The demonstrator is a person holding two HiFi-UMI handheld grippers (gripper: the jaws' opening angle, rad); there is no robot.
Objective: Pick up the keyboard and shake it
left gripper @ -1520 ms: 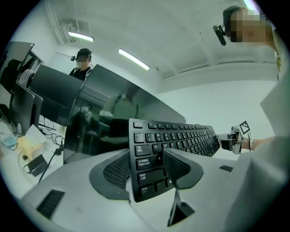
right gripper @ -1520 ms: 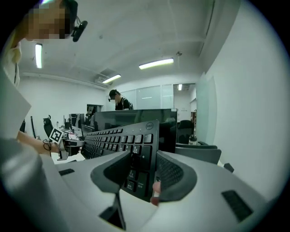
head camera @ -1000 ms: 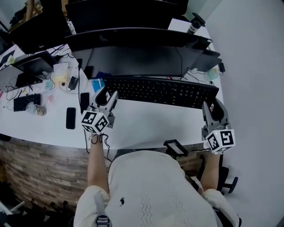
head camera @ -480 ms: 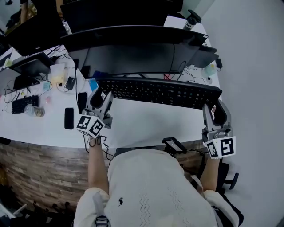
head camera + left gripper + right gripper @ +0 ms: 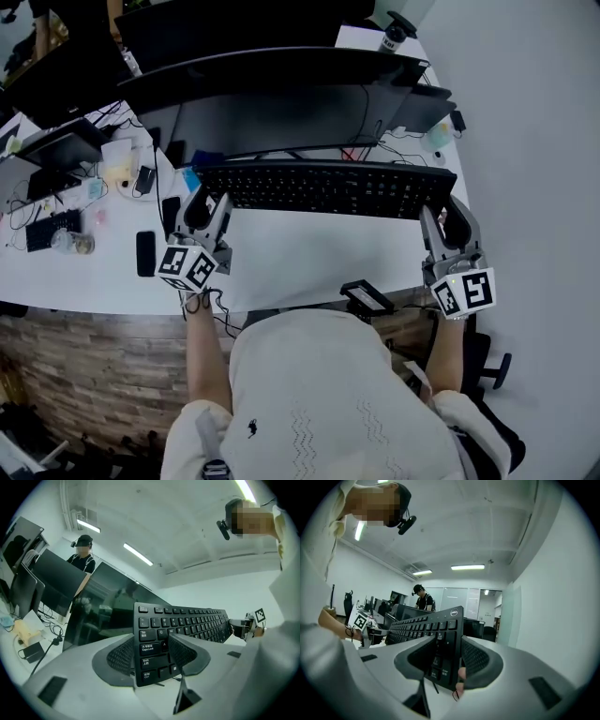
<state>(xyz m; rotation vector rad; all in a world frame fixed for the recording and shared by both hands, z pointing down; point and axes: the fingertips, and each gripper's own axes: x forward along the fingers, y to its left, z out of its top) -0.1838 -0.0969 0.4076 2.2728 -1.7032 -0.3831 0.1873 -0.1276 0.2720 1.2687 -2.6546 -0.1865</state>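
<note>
A long black keyboard (image 5: 328,187) hangs lifted above the white desk (image 5: 309,253), held at both ends. My left gripper (image 5: 203,208) is shut on its left end; in the left gripper view the jaws pinch the keyboard (image 5: 154,644) around the Shift and Ctrl keys. My right gripper (image 5: 448,225) is shut on the right end; the right gripper view has the keyboard (image 5: 436,639) tilted on edge between the jaws, keys facing left. The far gripper (image 5: 248,623) appears at the keyboard's other end.
A wide dark monitor (image 5: 272,103) stands right behind the keyboard. Phones (image 5: 145,253), cables and a small keyboard (image 5: 42,230) lie on the desk's left. A bottle (image 5: 392,33) stands at the back right. A person (image 5: 82,555) stands beyond the monitors.
The keyboard has moved up and away from me with both grippers still clamped on it, and its right end has risen so it sits more level in the head view.
</note>
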